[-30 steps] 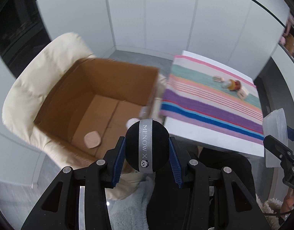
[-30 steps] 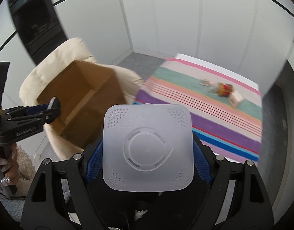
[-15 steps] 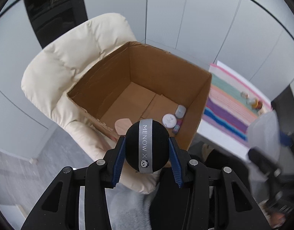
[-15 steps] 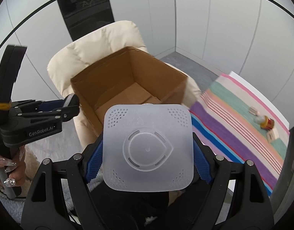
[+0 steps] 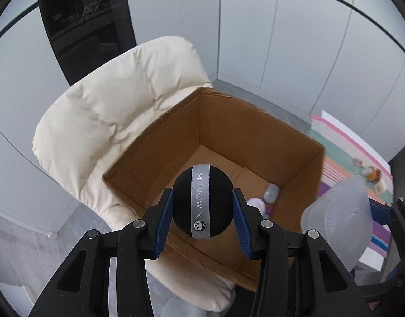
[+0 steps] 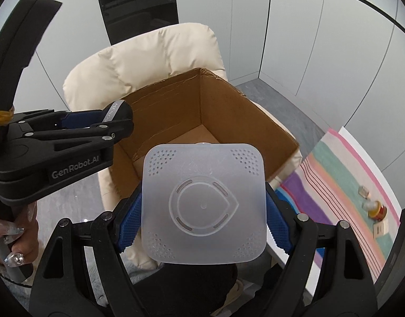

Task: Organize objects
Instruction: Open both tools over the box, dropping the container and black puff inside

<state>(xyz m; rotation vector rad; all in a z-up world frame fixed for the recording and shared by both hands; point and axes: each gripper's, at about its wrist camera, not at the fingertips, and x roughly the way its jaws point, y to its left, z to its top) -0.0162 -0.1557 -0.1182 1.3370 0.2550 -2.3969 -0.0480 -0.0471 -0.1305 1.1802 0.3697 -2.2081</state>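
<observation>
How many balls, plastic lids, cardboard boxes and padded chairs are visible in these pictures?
Black round ball with silver ribbon: 1
Translucent white square plastic lid: 1
Brown open cardboard box: 1
Cream padded chair: 1
Total: 4

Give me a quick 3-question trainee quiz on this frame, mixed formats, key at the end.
1. True or false: the left gripper is shut on the black ball.
2. Multiple choice: where does the cardboard box sit? A) on the striped cloth B) on the cream chair C) on the floor
3. Fill in: the right gripper holds a translucent ____ container between its blue fingers.

Key
1. True. The ball sits clamped between both fingers, above the open box.
2. B. The cream chair cushions wrap around the box; the striped cloth lies to its right.
3. Square, with rounded corners and perforated patches.
</observation>
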